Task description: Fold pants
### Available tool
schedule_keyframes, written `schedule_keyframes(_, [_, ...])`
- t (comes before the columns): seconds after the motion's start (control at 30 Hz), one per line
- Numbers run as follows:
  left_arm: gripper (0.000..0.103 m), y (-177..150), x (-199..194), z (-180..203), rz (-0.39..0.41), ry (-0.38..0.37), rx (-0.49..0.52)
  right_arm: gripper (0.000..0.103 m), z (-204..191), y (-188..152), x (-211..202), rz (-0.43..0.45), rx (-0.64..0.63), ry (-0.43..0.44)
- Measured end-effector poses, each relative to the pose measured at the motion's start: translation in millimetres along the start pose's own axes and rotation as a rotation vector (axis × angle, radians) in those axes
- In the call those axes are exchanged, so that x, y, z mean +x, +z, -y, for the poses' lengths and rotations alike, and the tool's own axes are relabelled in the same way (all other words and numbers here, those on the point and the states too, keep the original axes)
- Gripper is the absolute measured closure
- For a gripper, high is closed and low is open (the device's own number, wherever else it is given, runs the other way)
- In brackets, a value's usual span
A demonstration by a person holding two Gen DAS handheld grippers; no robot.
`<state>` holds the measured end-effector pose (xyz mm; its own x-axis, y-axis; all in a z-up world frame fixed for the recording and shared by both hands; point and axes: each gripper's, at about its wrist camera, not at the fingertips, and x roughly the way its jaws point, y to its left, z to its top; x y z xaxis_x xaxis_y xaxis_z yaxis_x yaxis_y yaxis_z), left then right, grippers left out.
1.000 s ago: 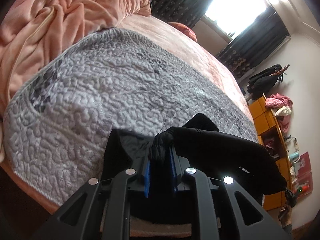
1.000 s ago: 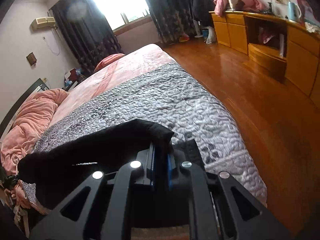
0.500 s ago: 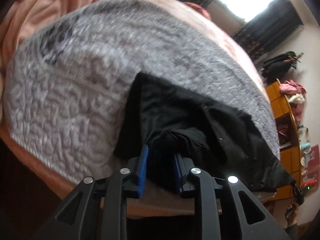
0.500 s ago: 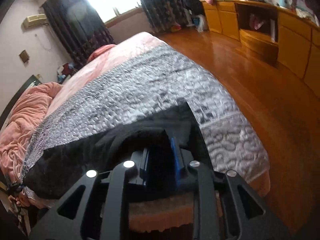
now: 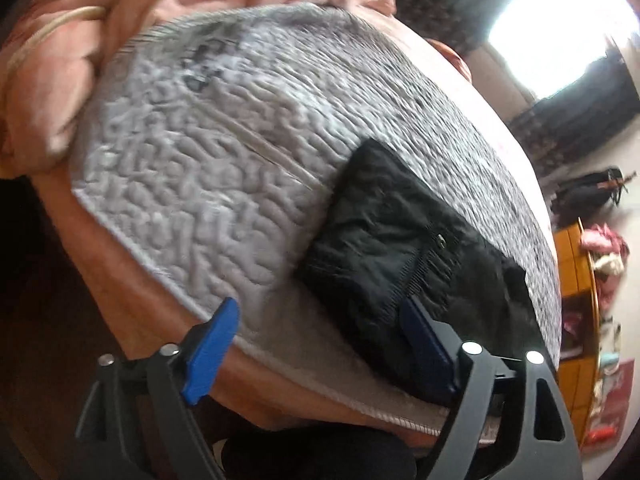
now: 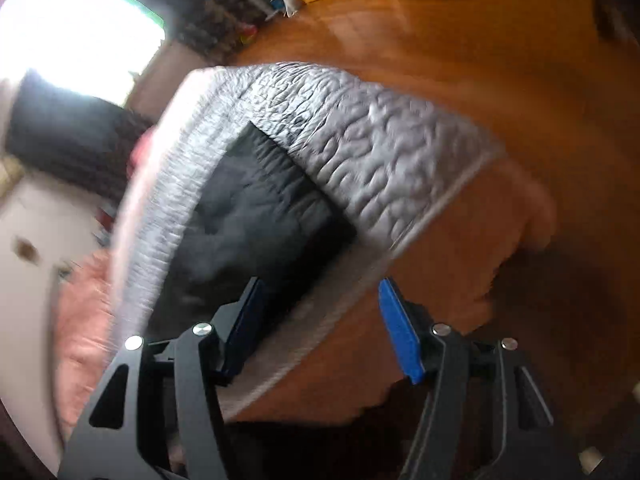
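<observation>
Presently the black pants (image 5: pixel 404 248) lie folded on the grey quilted cover (image 5: pixel 208 168) of the bed (image 5: pixel 132 304), close to its near edge. Seen from the left wrist, the left tongs (image 5: pixel 320 344) are released and their jaws are opening: the left blue pad (image 5: pixel 212 344) stands clear over the edge of the cover, well apart from the cloth, while the right blue pad (image 5: pixel 424 344) sits at the near edge of the pants, whether touching cannot be told. The garment spreads ahead of and to the right of these tongs, and only its near left corner falls between the pads, unpressed. A pink blanket (image 5: pixel 120 12) is bunched far ahead to the left, and an orange cabinet (image 5: pixel 576 280) stands off to the right. Seen from the right wrist, the picture is blurred and rolled. The right tongs (image 6: pixel 320 320) are likewise released, jaws opening: the left pad (image 6: pixel 248 328) lies against or just beside the near edge of the pants (image 6: pixel 256 216), and the right pad (image 6: pixel 400 336) stands apart over the bed's orange-pink side (image 6: pixel 460 272). The pants lie ahead and to the left of these tongs, on the quilted cover (image 6: pixel 360 148). Neither pad presses the cloth. A wooden floor (image 6: pixel 480 40) fills the area ahead to the right, and a bright window (image 6: pixel 72 32) sits far ahead left.
</observation>
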<state>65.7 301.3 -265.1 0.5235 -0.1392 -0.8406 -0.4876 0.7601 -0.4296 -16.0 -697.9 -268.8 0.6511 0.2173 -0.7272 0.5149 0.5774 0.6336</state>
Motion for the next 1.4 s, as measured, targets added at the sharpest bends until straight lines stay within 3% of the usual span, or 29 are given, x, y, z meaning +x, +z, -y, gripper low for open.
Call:
schedule_keyframes(0.13, [0.015, 0, 39, 18, -0.054, 0.014, -0.006, 0.043, 10, -5, 1, 0.035, 0.120, 0.155])
schedule_keyframes(0.3, [0.017, 1, 74, 24, -0.120, 0.084, -0.037, 0.045, -1, 7, 27, 0.019, 0.156, 0.163])
schedule_keyframes(0.37, [0.041, 2, 78, 25, -0.128, 0.100, -0.050, 0.046, -2, 12, 41, 0.005, 0.174, 0.163])
schedule_keyframes(0.43, [0.055, 5, 80, 33, -0.132, 0.122, -0.028, 0.055, -6, 18, 54, -0.003, 0.182, 0.152])
schedule_keyframes(0.47, [0.056, 5, 82, 39, -0.127, 0.154, -0.010, 0.066, -9, 20, 58, -0.009, 0.179, 0.150])
schedule_keyframes(0.5, [0.056, 5, 82, 45, -0.119, 0.189, 0.012, 0.087, -13, 22, 62, -0.015, 0.169, 0.146])
schedule_keyframes(0.6, [0.058, 4, 83, 54, -0.089, 0.243, 0.030, 0.095, -28, 27, 58, 0.016, 0.102, 0.138])
schedule_keyframes(0.87, [0.058, 3, 85, 54, -0.050, 0.261, 0.027, 0.094, -7, 18, 71, -0.015, 0.091, 0.043])
schedule_keyframes(0.97, [0.058, 1, 82, 53, -0.046, 0.258, 0.032, 0.090, -9, 19, 72, -0.030, 0.091, 0.039])
schedule_keyframes(1.07, [0.058, -2, 72, 55, -0.031, 0.256, 0.047, 0.075, -12, 24, 58, -0.006, 0.094, 0.029])
schedule_keyframes(1.1, [0.058, -4, 64, 60, -0.023, 0.262, 0.074, 0.074, -12, 26, 46, 0.024, 0.093, 0.021])
schedule_keyframes(1.13, [0.050, -5, 60, 62, -0.015, 0.263, 0.089, 0.074, -11, 30, 38, 0.038, 0.096, 0.021])
schedule_keyframes(1.17, [0.034, -8, 50, 67, 0.011, 0.260, 0.109, 0.074, -13, 32, 31, 0.047, 0.097, 0.031])
schedule_keyframes(1.23, [0.014, -11, 34, 72, 0.073, 0.239, 0.127, 0.074, -21, 36, 22, 0.061, 0.061, 0.047])
schedule_keyframes(1.3, [0.012, -15, 22, 79, 0.124, 0.224, 0.148, 0.074, -33, 37, 18, 0.072, 0.020, 0.053])
schedule_keyframes(1.4, [0.010, -19, 20, 86, 0.120, 0.223, 0.180, 0.069, -50, 37, 32, 0.046, -0.027, 0.066])
